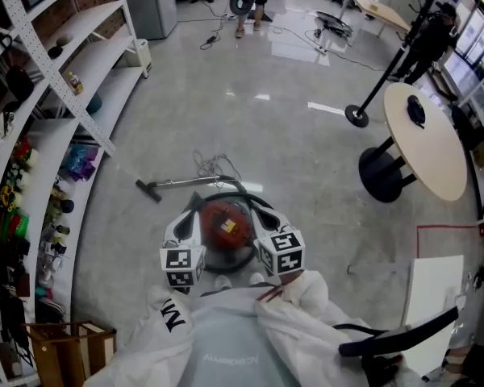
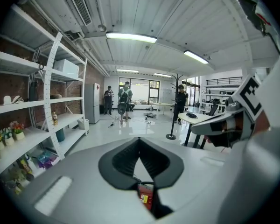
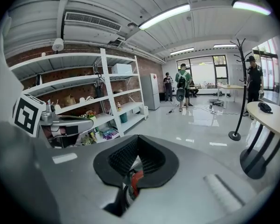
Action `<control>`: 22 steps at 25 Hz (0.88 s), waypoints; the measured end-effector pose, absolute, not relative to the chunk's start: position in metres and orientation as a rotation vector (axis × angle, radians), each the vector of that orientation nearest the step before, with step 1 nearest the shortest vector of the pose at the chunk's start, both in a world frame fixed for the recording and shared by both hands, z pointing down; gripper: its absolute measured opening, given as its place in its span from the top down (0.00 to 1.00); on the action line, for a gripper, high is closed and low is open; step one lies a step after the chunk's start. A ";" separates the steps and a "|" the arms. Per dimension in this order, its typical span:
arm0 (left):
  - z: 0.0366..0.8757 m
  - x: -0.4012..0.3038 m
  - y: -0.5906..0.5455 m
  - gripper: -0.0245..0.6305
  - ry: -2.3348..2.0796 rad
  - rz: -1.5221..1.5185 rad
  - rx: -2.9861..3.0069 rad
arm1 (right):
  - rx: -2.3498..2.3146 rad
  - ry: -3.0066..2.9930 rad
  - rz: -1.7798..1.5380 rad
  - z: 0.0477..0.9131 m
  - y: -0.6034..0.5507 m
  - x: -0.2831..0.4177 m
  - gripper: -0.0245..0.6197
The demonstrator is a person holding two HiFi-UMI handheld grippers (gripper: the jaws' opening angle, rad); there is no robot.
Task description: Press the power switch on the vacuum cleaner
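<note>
Vacuum cleaner [image 1: 226, 226]: round body with a glossy red dome on a dark base. It sits on the polished grey floor [image 1: 250, 127] just in front of you, under both claws.

Wand [image 1: 195, 181]: thin metal tube lying flat beyond the body, long axis left to right. Its dark nozzle [image 1: 148, 190] is at the left end, toward the white shelves [image 1: 89, 79].

Your left claw [image 1: 192, 214]: ribbed black pads, tips together, holding nothing.

Your right claw [image 1: 258, 214]: the same, tips together and empty. The red body shows through the gap behind the pads.
</note>
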State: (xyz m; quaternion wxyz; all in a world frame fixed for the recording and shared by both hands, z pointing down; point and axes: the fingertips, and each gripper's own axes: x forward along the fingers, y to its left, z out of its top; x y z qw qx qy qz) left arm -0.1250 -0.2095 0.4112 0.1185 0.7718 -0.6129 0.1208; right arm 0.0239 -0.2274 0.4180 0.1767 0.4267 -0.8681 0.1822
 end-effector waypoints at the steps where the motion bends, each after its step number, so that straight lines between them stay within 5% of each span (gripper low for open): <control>1: 0.409 -0.125 -0.210 0.96 -1.796 0.348 2.261 | 1.204 -2.462 0.513 0.416 -0.228 0.021 0.96; 22: 0.430 -0.116 -0.191 0.96 -1.697 0.366 2.273 | 1.242 -2.400 0.533 0.414 -0.215 0.021 0.96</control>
